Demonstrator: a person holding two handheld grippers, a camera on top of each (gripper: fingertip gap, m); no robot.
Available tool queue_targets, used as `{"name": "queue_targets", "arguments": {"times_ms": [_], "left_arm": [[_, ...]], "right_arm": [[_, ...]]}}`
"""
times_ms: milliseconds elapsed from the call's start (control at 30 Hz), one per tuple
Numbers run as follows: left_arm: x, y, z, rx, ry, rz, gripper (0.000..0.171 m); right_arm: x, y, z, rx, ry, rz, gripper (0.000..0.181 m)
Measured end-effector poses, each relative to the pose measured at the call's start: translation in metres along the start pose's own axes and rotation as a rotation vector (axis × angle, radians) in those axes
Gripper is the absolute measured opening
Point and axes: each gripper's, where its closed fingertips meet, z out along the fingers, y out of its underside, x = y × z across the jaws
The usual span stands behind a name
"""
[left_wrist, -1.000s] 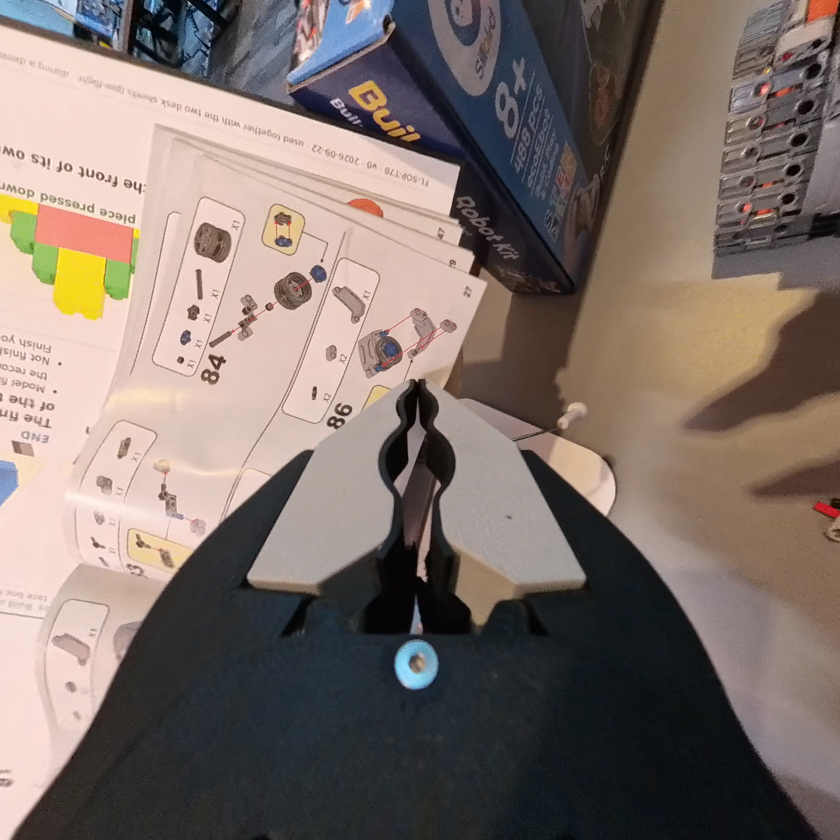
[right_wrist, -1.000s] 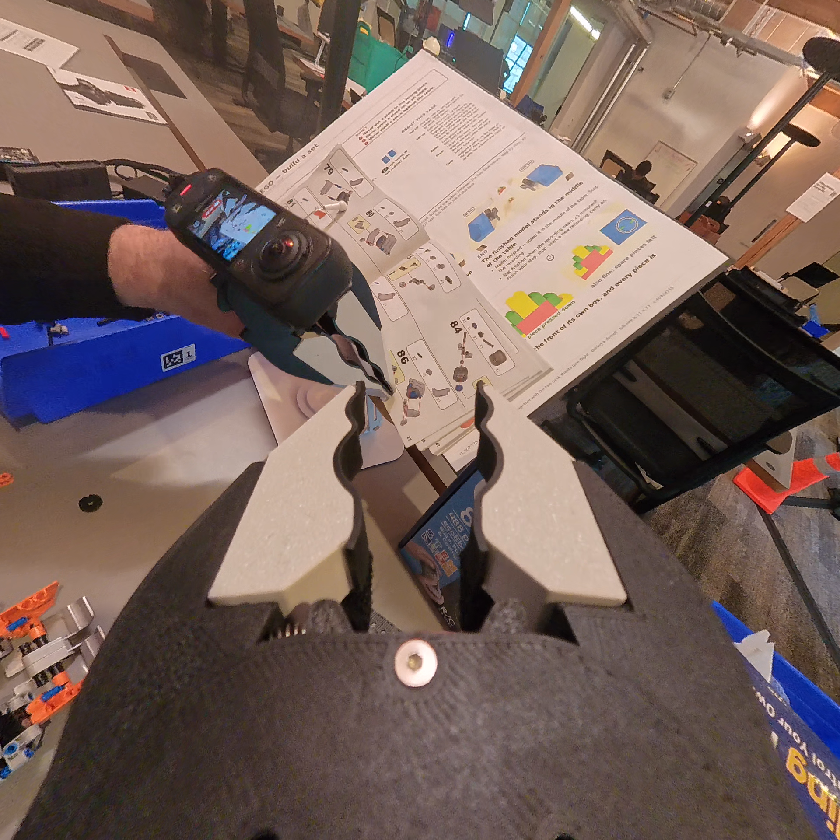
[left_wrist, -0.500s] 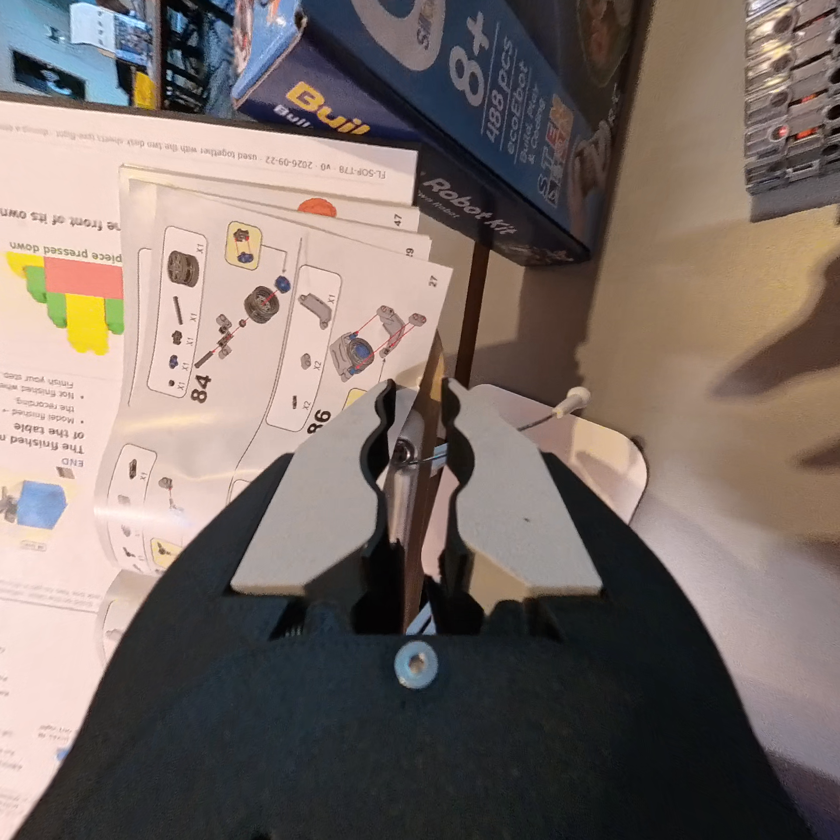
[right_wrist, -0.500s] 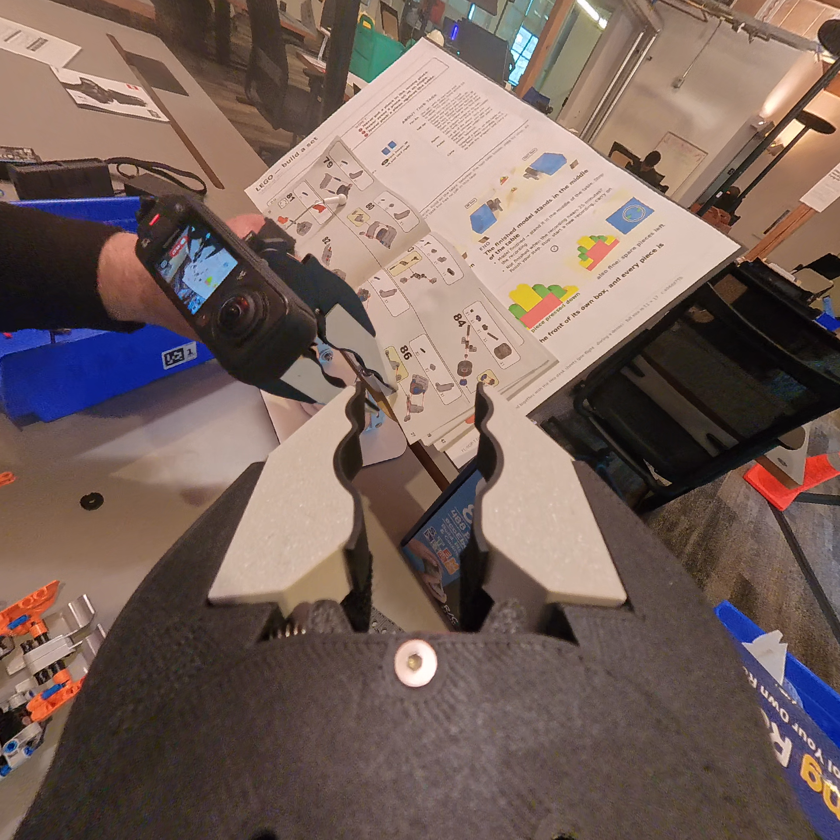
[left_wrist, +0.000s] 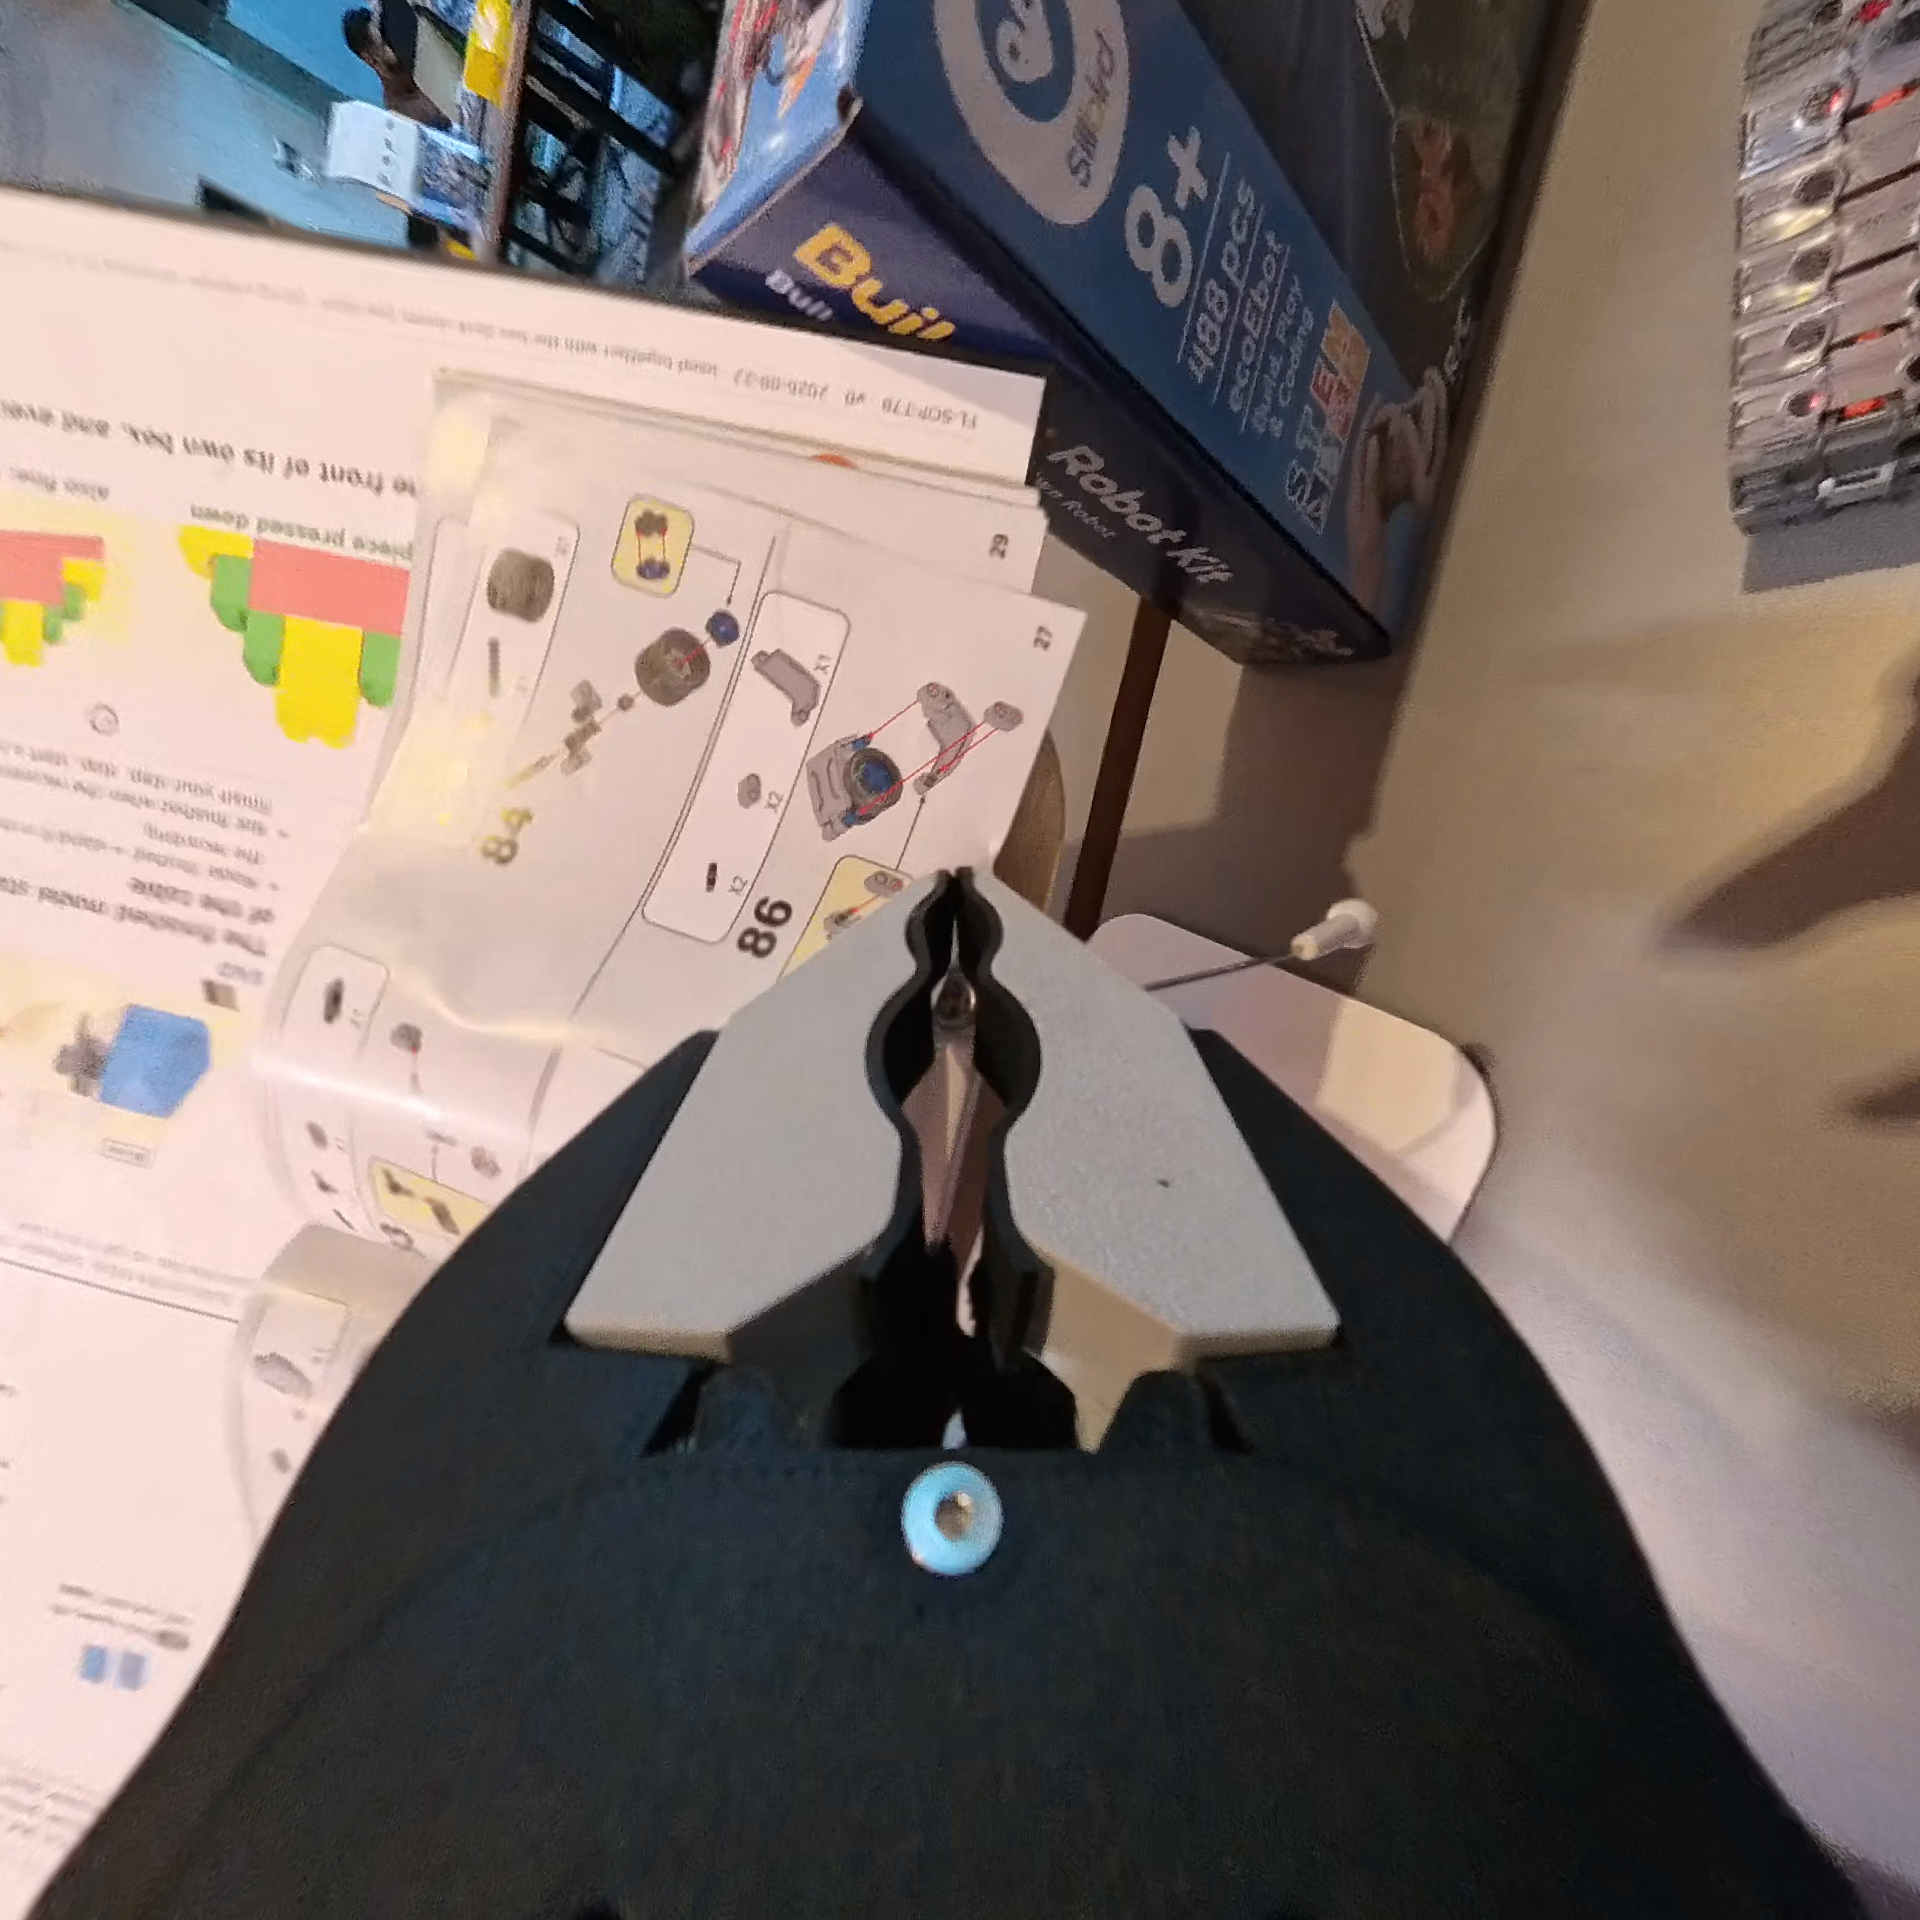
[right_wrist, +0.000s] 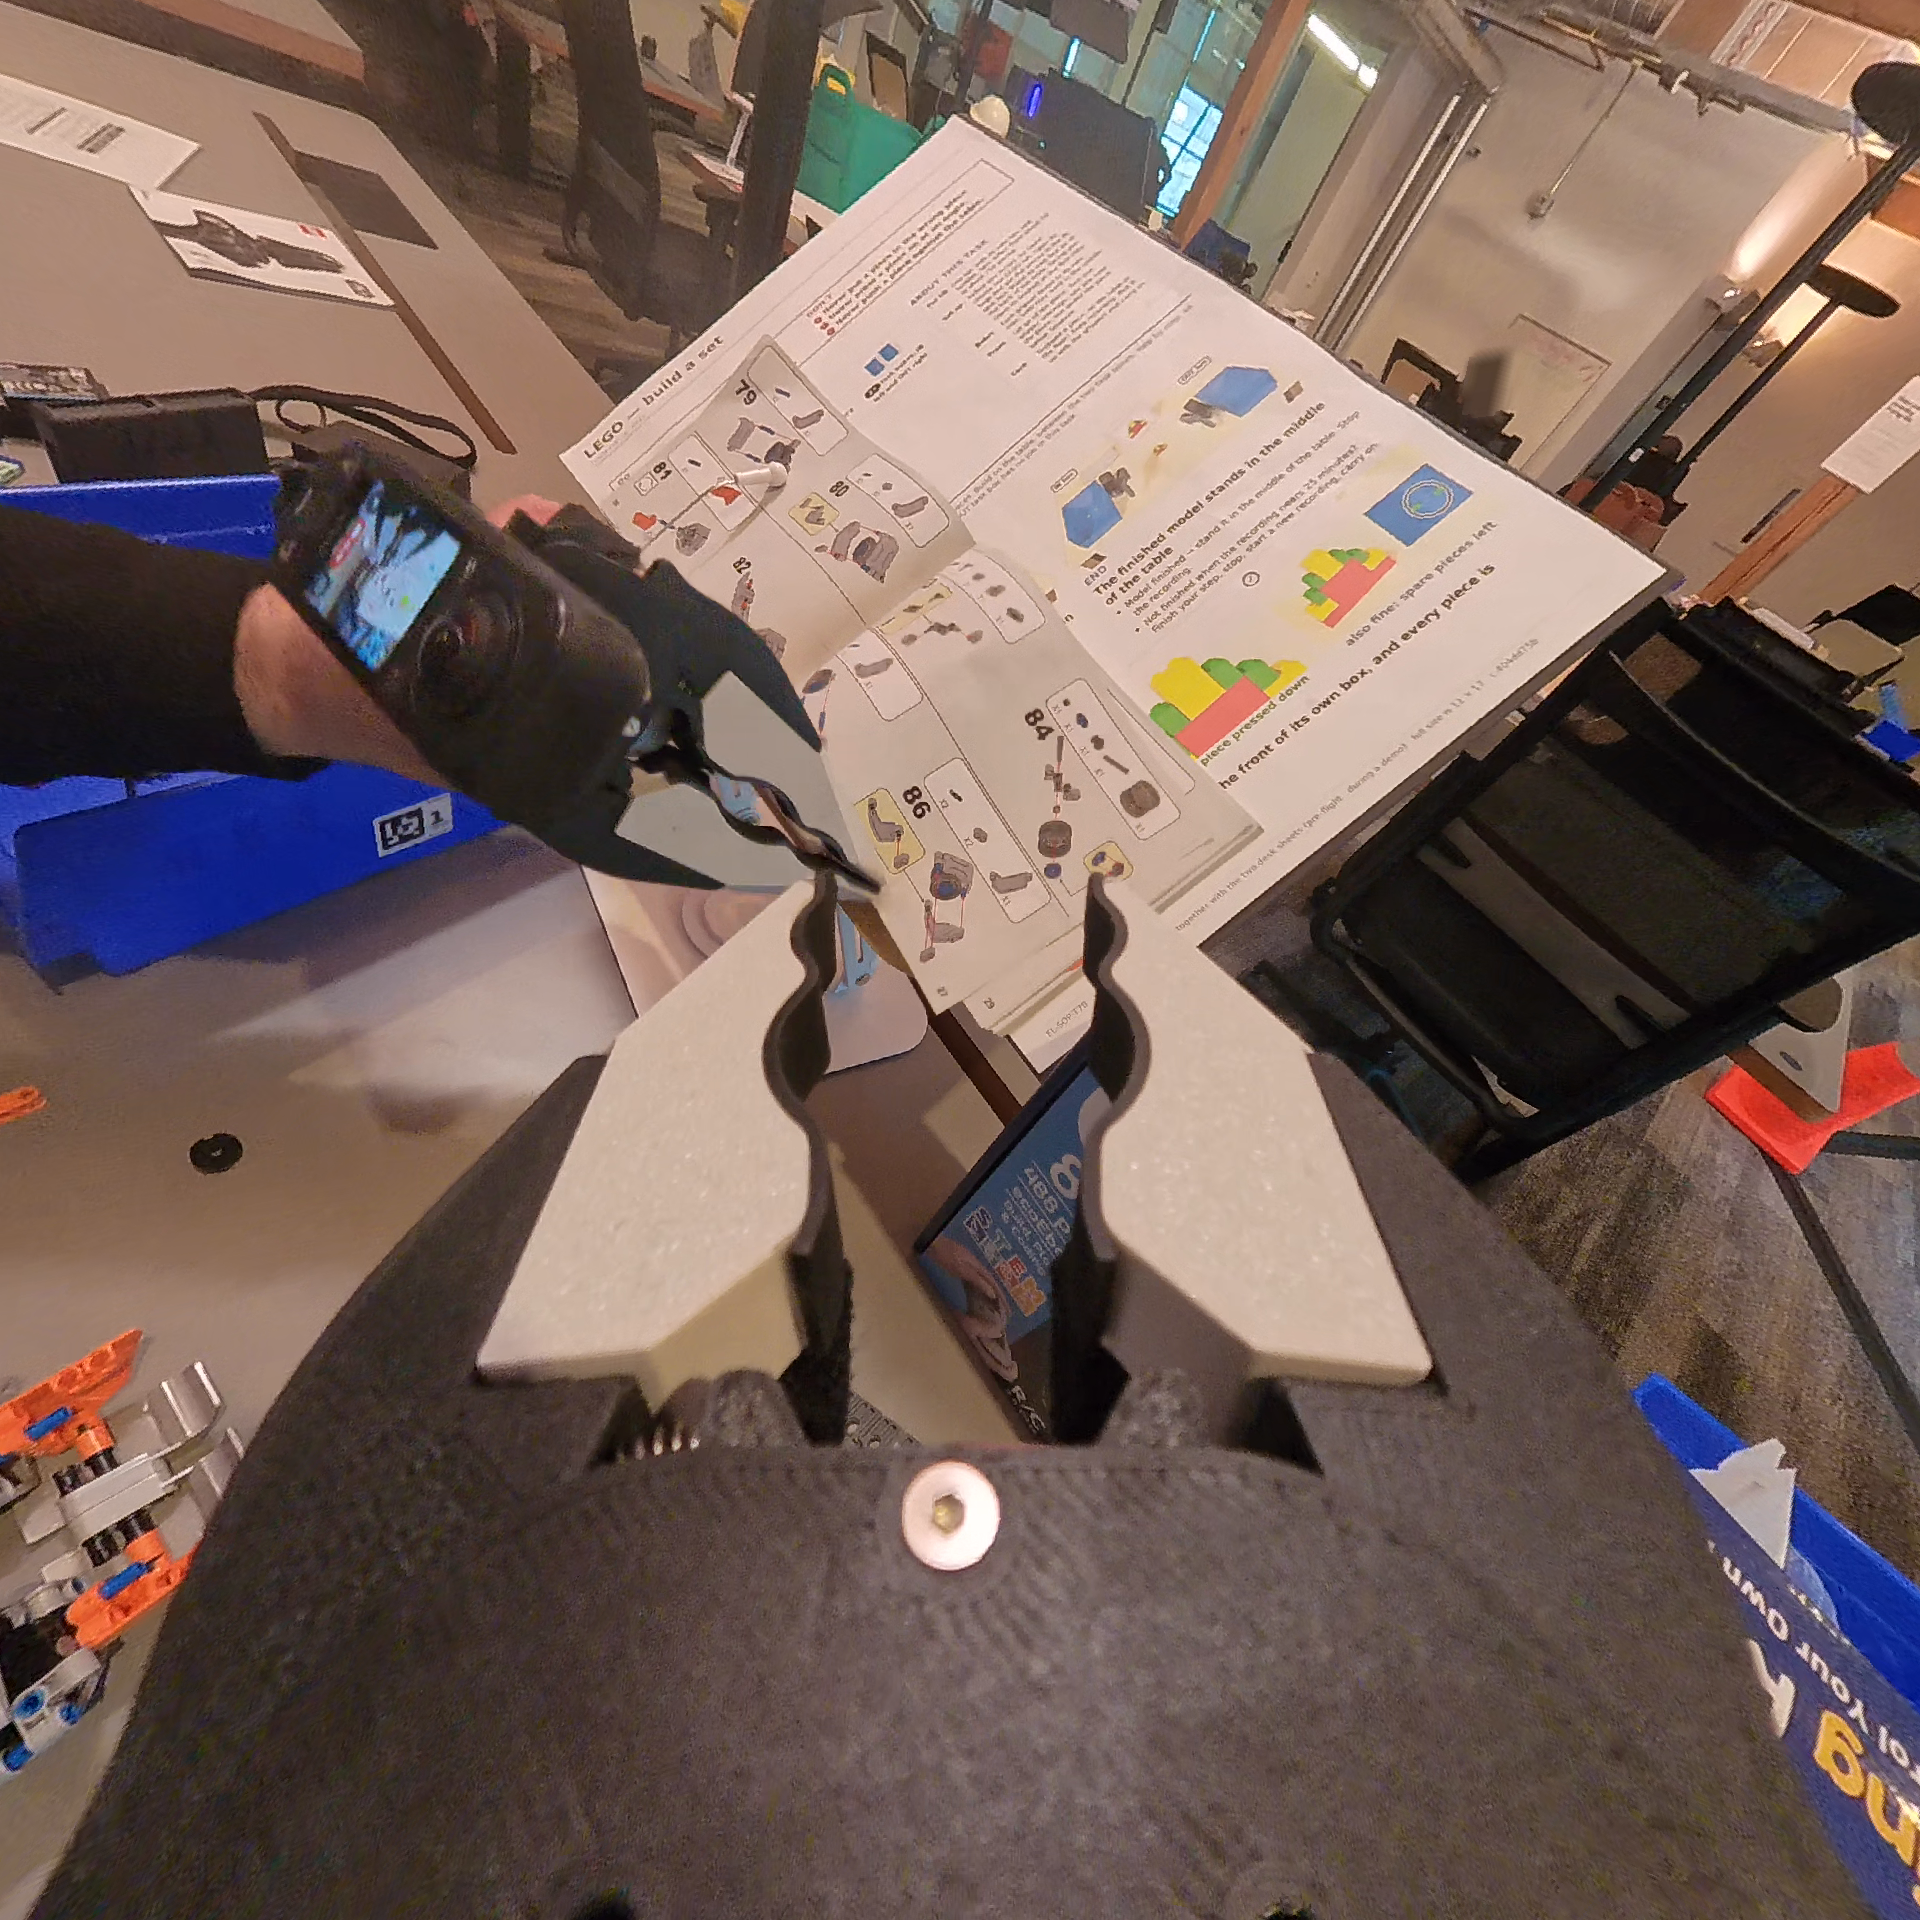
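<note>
**Left gripper** (left_wrist: 951, 883): fingers closed, tips meeting at the centre of the left wrist view. Half a second ago they stood slightly apart astride a thin brown edge, and a second ago they were shut as now. In the right wrist view its tips (right_wrist: 847, 868) lie at the lower corner of the instruction booklet (right_wrist: 935, 727). Whether they pinch the page or only rest against it cannot be told.

**Right gripper** (right_wrist: 956, 894): fingers spread wide and holding nothing, as in both earlier views. The blue kit box (right_wrist: 997, 1226) shows through the gap toward 6 o'clock.

**Instruction booklet** (left_wrist: 644, 727): at 10 o'clock from the left tips, lying open on a large printed sheet (left_wrist: 208, 468) that leans on a stand.

**Nearby**
- brown strut (left_wrist: 1117, 769) at 1 o'clock
- white stand base (left_wrist: 1351, 1070) at 3 o'clock, with a white-tipped pin (left_wrist: 1330, 925) on it
- blue kit box (left_wrist: 1143, 260) at 12 o'clock

**Obscured**
- A silvery sliver in the hollow between the left fingers cannot be identified.
- A grey-and-red block model (left_wrist: 1829, 260) at 2 o'clock is cut off by the frame.
- The left wrist view is smeared by motion.
- The orange-and-grey parts (right_wrist: 94, 1455) at 8 o'clock are partly cut off.
- The gripper's camera covers most of the person's hand (right_wrist: 301, 696).
</note>
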Motion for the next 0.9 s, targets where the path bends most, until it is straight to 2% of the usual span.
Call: {"name": "queue_targets", "arguments": {"times_ms": [100, 233, 300, 333, 467, 533, 567, 900], "left_arm": [[-0.005, 0.006, -0.003, 0.011, -0.005, -0.044, 0.000], [-0.005, 0.002, -0.006, 0.000, -0.024, 0.014, 0.000], [-0.003, -0.002, -0.001, -0.046, -0.044, 0.072, 0.010], [-0.002, -0.001, 0.003, -0.079, -0.051, 0.097, 0.021], [0.003, -0.019, 0.014, -0.082, -0.078, 0.163, 0.046], [0.006, -0.027, 0.019, -0.082, -0.069, 0.176, 0.035], [0.006, -0.023, 0.023, -0.121, -0.069, 0.178, 0.031], [0.005, -0.005, 0.016, -0.180, -0.043, 0.132, 0.012]], "right_arm": [[0.000, 0.001, 0.001, -0.005, -0.003, 0.000, 0.045], [-0.003, 0.014, 0.010, -0.067, -0.008, -0.038, 0.052], [-0.006, 0.018, 0.015, -0.079, -0.017, -0.034, 0.051], [-0.006, 0.019, 0.017, -0.084, -0.022, -0.029, 0.051], [-0.003, 0.022, 0.018, -0.085, -0.022, -0.015, 0.051], [-0.002, 0.021, 0.016, -0.074, -0.024, -0.003, 0.050], [-0.001, 0.020, 0.016, -0.071, -0.025, 0.001, 0.050], [0.002, 0.017, 0.010, -0.054, -0.026, 0.012, 0.049]]}}
